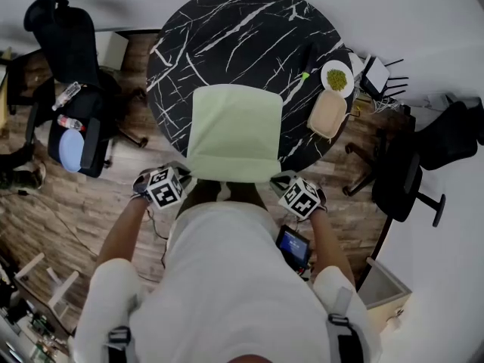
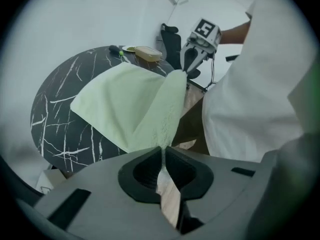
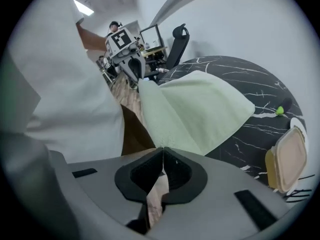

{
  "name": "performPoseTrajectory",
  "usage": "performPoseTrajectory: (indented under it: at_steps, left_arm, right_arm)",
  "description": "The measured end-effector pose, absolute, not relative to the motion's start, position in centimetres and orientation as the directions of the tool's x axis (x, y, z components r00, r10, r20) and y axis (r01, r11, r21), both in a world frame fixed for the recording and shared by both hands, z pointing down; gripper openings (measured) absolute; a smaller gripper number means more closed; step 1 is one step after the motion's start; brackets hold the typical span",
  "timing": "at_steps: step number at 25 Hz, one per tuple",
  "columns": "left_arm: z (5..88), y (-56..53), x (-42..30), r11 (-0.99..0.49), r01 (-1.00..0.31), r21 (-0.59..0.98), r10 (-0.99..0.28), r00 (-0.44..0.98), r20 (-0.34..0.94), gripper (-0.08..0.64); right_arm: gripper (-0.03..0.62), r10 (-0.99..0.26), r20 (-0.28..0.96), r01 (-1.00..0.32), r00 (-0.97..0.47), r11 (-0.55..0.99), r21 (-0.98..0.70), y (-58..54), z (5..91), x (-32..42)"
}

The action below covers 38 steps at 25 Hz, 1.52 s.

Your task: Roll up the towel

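Item: pale green towel, spread over the near half of the round black marble tabletop, with its near hem held up at the tabletop's near edge. I had the left gripper pinched tight on the hem's left corner and the right gripper pinched likewise on its right corner. A beige container sat at the right edge.

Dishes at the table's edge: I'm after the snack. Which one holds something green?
The round white plate holds a green heap. The beige rectangular container beside it shows nothing green.
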<state>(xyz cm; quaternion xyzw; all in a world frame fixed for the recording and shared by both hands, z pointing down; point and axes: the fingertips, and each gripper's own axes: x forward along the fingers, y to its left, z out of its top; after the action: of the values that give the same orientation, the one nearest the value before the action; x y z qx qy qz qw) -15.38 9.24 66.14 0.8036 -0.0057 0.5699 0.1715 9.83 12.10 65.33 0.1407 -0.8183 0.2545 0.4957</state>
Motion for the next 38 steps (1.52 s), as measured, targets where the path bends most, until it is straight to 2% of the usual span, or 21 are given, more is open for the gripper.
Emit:
performPoseTrajectory:
  at_steps: [5,10,19,20,23,26,29,33,38]
  left_arm:
    - [66.5,3.2,-14.4,-0.926,-0.29,0.24,0.119,0.381,0.917,0.025]
    - [68.3,-2.3,-13.7,-0.895,-0.414,0.164,0.017,0.338,0.941,0.025]
    - [71.6,-3.4,-13.8,-0.858,-0.508,0.081,-0.06,0.254,0.965,0.031]
    - [71.3,-3.5,-13.9,-0.857,-0.511,0.071,-0.075,0.259,0.963,0.043]
    - [69.9,-4.3,-14.4,-0.83,-0.555,0.06,-0.139,0.309,0.941,0.103]
    - [67.0,-4.7,-14.7,-0.805,-0.589,0.069,-0.208,0.39,0.897,0.155]
    - [65.0,-3.2,-14.7,-0.856,-0.517,0.035,-0.219,0.422,0.88,0.173]
    - [65.7,1.1,-14.2,-0.931,-0.364,-0.004,-0.156,0.388,0.909,0.193]
    - [68.4,4.1,-13.2,-0.957,-0.289,-0.003,-0.106,0.342,0.934,0.214]
  right_arm:
    - [0.003,-0.081,0.873,-0.57,-0.481,0.785,-0.242,5.7,65.4,10.7]
    - [0.003,-0.164,0.898,-0.638,-0.409,0.754,-0.153,1.1,67.9,11.3]
    - [0.005,-0.263,0.916,-0.675,-0.301,0.738,-0.01,-0.6,70.9,11.4]
    - [0.013,-0.281,0.911,-0.676,-0.302,0.737,0.003,-0.7,70.6,11.5]
    - [0.094,-0.35,0.884,-0.699,-0.311,0.714,0.038,-1.2,68.8,12.4]
    - [0.101,-0.419,0.845,-0.685,-0.333,0.723,0.088,-1.0,65.9,12.8]
    - [0.101,-0.408,0.832,-0.595,-0.376,0.795,0.121,1.4,64.3,11.6]
    - [0.103,-0.333,0.854,-0.467,-0.399,0.876,0.123,5.5,65.2,9.4]
    - [0.11,-0.284,0.885,-0.406,-0.369,0.906,0.121,7.5,67.8,8.2]
